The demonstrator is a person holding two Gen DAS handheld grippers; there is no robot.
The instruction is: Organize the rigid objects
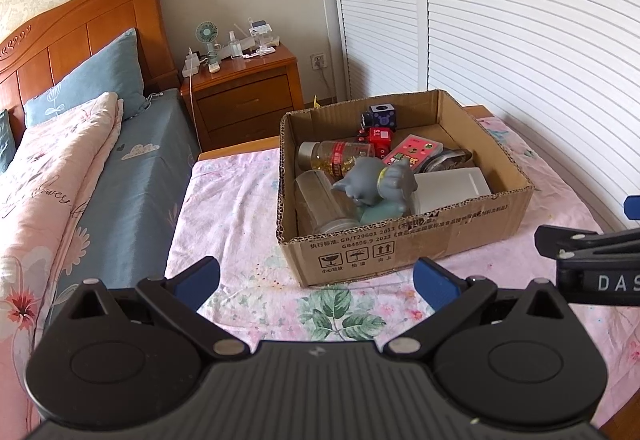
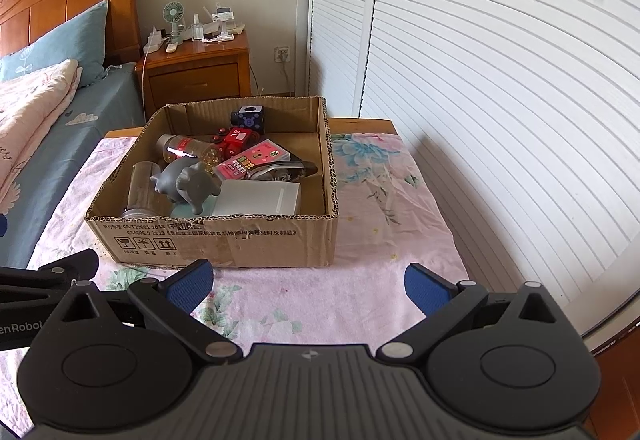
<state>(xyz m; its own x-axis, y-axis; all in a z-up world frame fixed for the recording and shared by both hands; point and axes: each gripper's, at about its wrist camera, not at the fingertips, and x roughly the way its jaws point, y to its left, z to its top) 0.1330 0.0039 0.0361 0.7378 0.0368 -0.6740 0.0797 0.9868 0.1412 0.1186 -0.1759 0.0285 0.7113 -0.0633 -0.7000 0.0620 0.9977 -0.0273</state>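
A: Left gripper (image 1: 318, 282)?
B: Black ribbed body, two round discs, silver rivets, blue pads (image 1: 200, 282) at 10 and 2 o'clock.
A: Right gripper (image 2: 308, 286)?
B: Identical; white "DAS" lettering on its side.

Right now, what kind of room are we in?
A bedroom, most likely. There is a wooden bed headboard with a blue pillow, a wooden nightstand beside it, and white louvred closet doors. The brown cardboard box of objects sits on a surface covered by a pink floral sheet.
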